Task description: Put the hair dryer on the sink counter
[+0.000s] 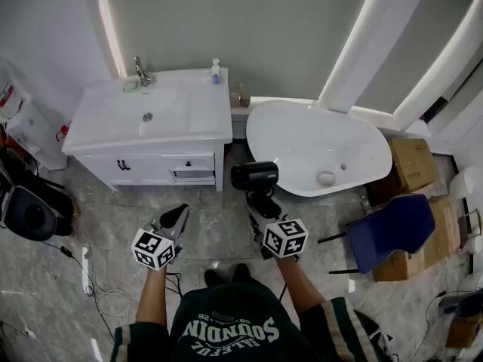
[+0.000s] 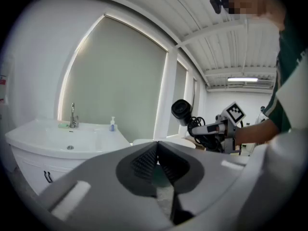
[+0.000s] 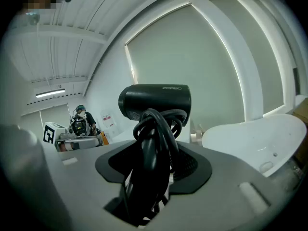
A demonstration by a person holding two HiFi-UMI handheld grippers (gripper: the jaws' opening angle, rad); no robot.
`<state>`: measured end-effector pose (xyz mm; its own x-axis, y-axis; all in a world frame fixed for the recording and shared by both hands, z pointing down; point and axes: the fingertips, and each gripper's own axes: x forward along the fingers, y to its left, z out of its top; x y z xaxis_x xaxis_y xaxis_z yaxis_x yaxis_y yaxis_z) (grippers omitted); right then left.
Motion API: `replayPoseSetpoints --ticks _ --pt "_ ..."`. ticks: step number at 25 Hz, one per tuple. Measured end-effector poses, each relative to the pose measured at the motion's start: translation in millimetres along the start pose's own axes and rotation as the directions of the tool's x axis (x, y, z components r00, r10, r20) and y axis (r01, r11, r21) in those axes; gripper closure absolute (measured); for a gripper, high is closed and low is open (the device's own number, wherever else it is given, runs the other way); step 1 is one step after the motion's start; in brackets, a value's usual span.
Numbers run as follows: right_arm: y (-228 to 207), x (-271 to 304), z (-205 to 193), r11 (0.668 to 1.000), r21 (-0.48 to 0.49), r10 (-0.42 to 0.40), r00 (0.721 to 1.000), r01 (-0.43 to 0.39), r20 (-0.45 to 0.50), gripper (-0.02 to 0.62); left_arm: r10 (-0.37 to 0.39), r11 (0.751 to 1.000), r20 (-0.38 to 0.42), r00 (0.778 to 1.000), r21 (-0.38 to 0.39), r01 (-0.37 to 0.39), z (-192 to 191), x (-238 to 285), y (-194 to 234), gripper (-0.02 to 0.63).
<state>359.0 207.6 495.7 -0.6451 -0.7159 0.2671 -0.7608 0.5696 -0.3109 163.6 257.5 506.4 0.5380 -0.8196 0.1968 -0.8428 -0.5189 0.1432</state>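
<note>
Head view: the person stands on a grey marble-look floor [image 1: 113, 232] facing a white sink counter [image 1: 189, 119] and, to its right, a white bathtub [image 1: 302, 145]. The right gripper [image 1: 260, 206] is clamped on the handle of the black hair dryer [image 1: 254, 176], which it holds up in the air, barrel on top, in front of the bathtub's near rim. The hair dryer is off to the right of the sink counter and well apart from it. In the right gripper view the jaws press on the handle through the black cord [image 3: 154, 138] wound round it. A short pale word is printed on the barrel, too small to read with certainty.

The left gripper [image 1: 181, 210] hovers beside it, pointing towards the counter's cabinet. In the left gripper view its jaws are together, with nothing between them.

On the counter, a faucet [image 1: 140, 71] stands behind the basin and a small bottle [image 1: 216, 71] with a blue label stands at the back right corner; its print is unreadable.

The person's dark green shirt [image 1: 226, 330] carries big white letters, upside down in the head view, reading "SOUNDIN"; the smaller line by them is too blurred to read.

A blue chair [image 1: 392, 228] and cardboard boxes [image 1: 411, 163] stand right of the bathtub.
</note>
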Motion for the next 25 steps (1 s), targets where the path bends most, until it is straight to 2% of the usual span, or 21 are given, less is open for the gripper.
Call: replayPoseSetpoints --ticks 17,25 --pt "16.8 9.0 0.1 0.999 0.019 0.032 0.999 -0.032 0.006 0.394 0.011 1.0 0.012 1.0 0.002 -0.012 1.5 -13.5 12.5 0.554" --pt "46.6 29.3 -5.5 0.998 0.003 0.07 0.997 -0.07 -0.009 0.394 0.047 0.999 0.024 0.999 -0.001 -0.047 -0.3 -40.6 34.5 0.554"
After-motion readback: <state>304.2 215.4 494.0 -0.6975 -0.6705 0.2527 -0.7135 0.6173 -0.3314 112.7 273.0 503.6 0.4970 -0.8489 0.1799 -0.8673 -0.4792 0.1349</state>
